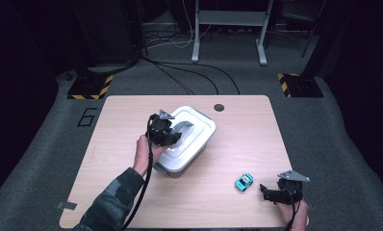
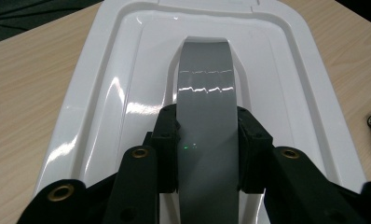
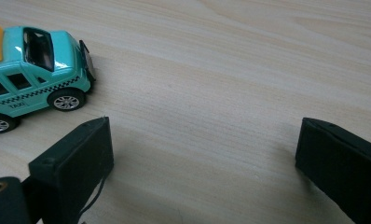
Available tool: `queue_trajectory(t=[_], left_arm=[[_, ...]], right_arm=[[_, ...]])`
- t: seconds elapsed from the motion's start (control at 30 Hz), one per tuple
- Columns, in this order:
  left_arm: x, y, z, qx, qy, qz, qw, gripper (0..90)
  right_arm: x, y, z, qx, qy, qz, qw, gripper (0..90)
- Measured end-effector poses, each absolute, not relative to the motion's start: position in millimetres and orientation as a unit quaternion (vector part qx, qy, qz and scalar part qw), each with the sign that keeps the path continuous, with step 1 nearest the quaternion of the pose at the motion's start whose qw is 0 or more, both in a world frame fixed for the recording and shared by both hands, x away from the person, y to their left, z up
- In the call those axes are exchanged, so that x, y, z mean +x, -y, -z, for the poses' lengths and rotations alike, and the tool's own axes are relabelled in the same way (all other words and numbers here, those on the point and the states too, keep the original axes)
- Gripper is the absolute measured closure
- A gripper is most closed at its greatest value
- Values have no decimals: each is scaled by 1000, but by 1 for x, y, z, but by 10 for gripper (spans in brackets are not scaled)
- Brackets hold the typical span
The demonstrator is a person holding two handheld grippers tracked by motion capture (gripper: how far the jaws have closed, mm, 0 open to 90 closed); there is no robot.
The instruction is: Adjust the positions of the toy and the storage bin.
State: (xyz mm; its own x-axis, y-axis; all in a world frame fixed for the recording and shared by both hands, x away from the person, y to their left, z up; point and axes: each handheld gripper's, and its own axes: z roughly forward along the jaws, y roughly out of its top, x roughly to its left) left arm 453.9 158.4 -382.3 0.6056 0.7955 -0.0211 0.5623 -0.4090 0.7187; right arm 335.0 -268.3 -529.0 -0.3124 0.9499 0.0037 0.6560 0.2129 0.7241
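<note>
The wooden table (image 1: 132,115) carried a white storage box (image 1: 195,144), which stood a little left of the middle and was turned at an angle. Its white lid (image 2: 127,70) was on top and looked fully seated, with a grey handle (image 2: 207,116) lying flat in the recess of the lid. The left gripper (image 1: 166,137) stood over the near end of this handle, and its jaws were closed on the handle from both sides, the pads touching the grey strip.

I judged the step was to lift the lid by this handle. For doing it well, the pull should go straight up and slowly, because the grip sat near one end of the handle and the lid could tilt or drag the box with it.

The right gripper (image 1: 269,192) waited near the front right edge with its jaws wide apart and nothing between them. The small teal toy taxi (image 3: 30,79) stood just beside it on the table, well apart from the box.
</note>
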Motion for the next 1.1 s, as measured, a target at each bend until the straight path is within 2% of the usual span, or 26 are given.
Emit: queue_trajectory(t=[0.43, 1.1], left_arm=[[450, -156, 386, 811, -428, -142, 374, 663], [428, -146, 388, 815, -410, -108, 394, 661]], right_arm=[[335, 268, 529, 540, -744, -320, 230, 35], [335, 268, 529, 540, -744, -320, 230, 35]])
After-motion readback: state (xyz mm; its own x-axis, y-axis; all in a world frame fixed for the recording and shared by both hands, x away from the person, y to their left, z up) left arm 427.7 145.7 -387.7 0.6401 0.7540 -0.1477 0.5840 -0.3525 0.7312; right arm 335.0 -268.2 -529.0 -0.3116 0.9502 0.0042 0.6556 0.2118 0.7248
